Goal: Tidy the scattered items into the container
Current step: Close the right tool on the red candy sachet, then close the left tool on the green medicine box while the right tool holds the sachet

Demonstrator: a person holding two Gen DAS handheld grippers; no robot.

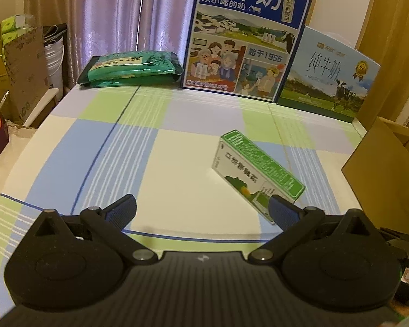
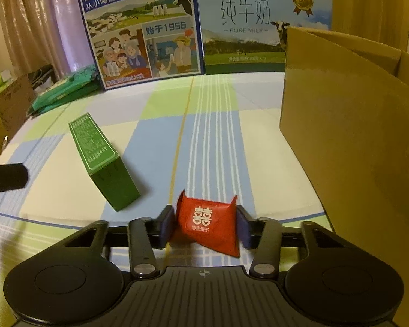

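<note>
The right hand-held gripper point(image 2: 205, 224) is clenched on the red packet point(image 2: 207, 222), near the cardboard box point(image 2: 351, 147). The left hand-held gripper point(image 1: 201, 209) gapes empty, its right finger beside the green carton point(image 1: 256, 169) on the worktop point(image 1: 161, 163). Gripped only by its soft sides, the packet could slip out before clearing the box's tall wall.

Mauve curtains point(image 1: 106, 13), probably window behind

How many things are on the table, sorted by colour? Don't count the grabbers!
Green: 2, the green box lying on the cloth and the green packet at the back.
Red: 1, the red packet pinched in the right gripper.
Blue: 2, the dark blue milk carton and the light blue milk carton.
Brown: 1, the cardboard box.
Total: 6.
</note>
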